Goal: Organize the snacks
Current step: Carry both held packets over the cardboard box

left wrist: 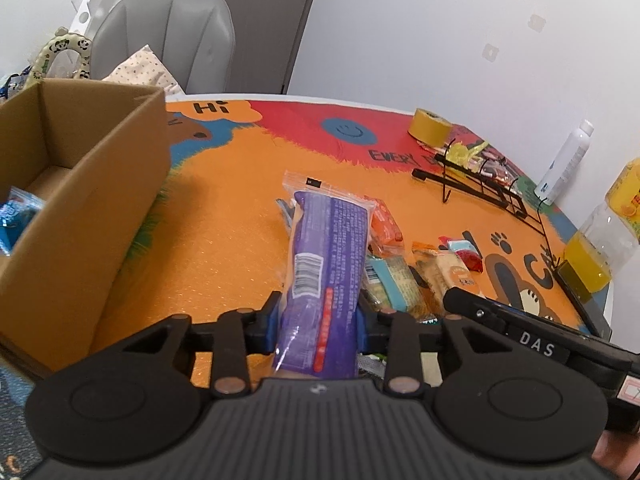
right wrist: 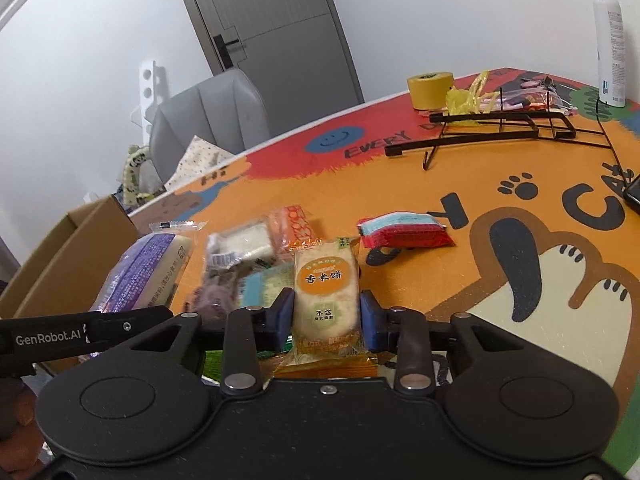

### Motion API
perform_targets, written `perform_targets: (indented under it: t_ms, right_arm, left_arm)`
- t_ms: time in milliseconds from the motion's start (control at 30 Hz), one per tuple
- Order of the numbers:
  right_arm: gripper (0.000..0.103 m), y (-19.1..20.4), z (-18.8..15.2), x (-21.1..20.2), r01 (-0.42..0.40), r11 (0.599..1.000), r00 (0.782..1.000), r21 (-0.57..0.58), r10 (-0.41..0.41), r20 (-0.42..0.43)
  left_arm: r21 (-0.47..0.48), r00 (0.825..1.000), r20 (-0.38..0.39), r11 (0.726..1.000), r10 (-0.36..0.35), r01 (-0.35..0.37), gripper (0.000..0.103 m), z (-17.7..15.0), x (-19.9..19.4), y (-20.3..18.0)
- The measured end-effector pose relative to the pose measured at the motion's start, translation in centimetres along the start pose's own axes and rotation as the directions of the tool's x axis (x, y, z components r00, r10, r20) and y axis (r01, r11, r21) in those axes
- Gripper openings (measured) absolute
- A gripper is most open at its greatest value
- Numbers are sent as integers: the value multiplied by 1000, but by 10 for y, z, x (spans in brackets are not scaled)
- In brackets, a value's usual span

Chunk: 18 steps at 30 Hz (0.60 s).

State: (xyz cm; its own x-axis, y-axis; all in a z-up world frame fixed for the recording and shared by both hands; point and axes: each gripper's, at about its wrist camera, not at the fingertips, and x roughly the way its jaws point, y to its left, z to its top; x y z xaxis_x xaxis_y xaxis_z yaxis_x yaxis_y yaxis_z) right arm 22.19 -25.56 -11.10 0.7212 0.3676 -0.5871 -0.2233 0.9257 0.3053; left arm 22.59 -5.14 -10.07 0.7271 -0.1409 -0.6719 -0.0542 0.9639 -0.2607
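My left gripper (left wrist: 318,312) is shut on a long purple snack packet (left wrist: 328,248), whose far end sticks out above the orange table mat (left wrist: 224,240). An open cardboard box (left wrist: 80,200) stands to its left with a blue packet (left wrist: 16,220) inside. In the right wrist view my right gripper (right wrist: 326,308) is shut on an orange rice-cracker packet (right wrist: 326,280), held upright between the blue pads. Behind it lies a heap of loose snacks (right wrist: 248,248) and, apart to the right, a red and blue packet (right wrist: 400,232). The purple snack packet (right wrist: 140,272) also shows at the left of this view.
A yellow tape roll (left wrist: 430,128), a black wire rack (left wrist: 480,184), a white spray bottle (left wrist: 564,164) and a juice bottle (left wrist: 596,248) stand along the table's far right. A grey chair (left wrist: 172,40) is behind the box. A dark phone (right wrist: 634,196) lies at the right edge.
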Motion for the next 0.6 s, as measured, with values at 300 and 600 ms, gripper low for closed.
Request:
perform_targets:
  t_ms: [300, 600]
  right_arm:
    - [33, 13, 6, -12, -32, 999, 999, 1, 32, 20]
    - [33, 37, 12, -14, -56, 998, 998, -18, 56, 27]
  left_arm:
    - [-22, 999, 40, 1000, -3, 4, 34, 6, -25, 8]
    - [-36, 997, 75, 999, 4, -1, 34, 12, -44, 24]
